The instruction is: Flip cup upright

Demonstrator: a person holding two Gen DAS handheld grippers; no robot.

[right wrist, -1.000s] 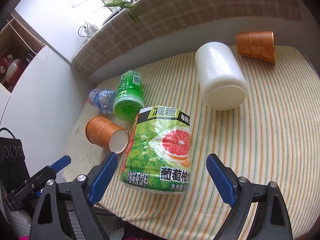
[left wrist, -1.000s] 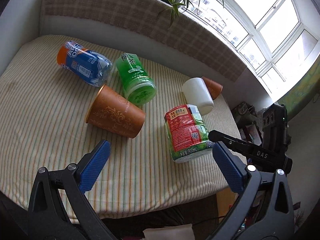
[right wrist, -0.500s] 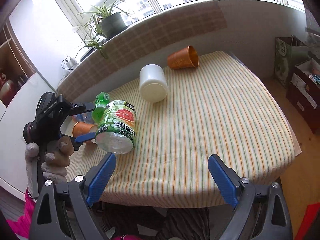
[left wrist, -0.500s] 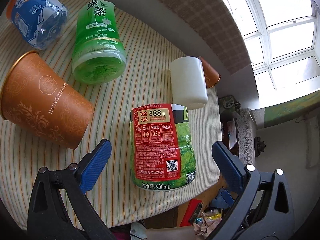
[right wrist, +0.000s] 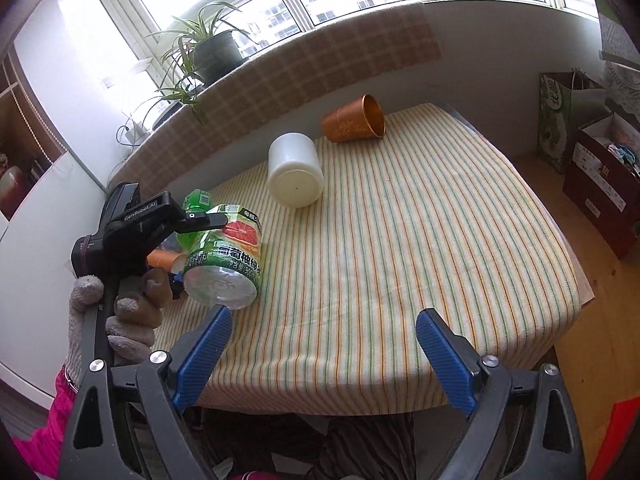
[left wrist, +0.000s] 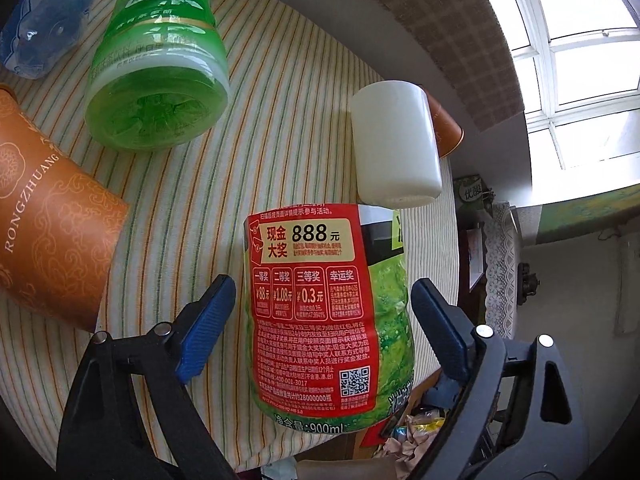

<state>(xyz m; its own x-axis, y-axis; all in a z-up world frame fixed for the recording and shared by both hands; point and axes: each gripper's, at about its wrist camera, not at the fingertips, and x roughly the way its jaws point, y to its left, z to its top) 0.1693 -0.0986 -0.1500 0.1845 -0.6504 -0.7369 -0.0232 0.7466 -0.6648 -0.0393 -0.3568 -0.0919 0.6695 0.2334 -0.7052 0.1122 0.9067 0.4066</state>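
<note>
A: Where is there room on the surface?

B: The right half of the striped cloth lies bare, from the near edge to the far wall.

A: And the left?

B: Crowded. The red-labelled bottle lies between the left gripper's spread jaws, with narrow gaps either side. Just beyond it lies the white cup, an orange cup behind. Far left, the green bottle and the big brown cup block the way.
</note>
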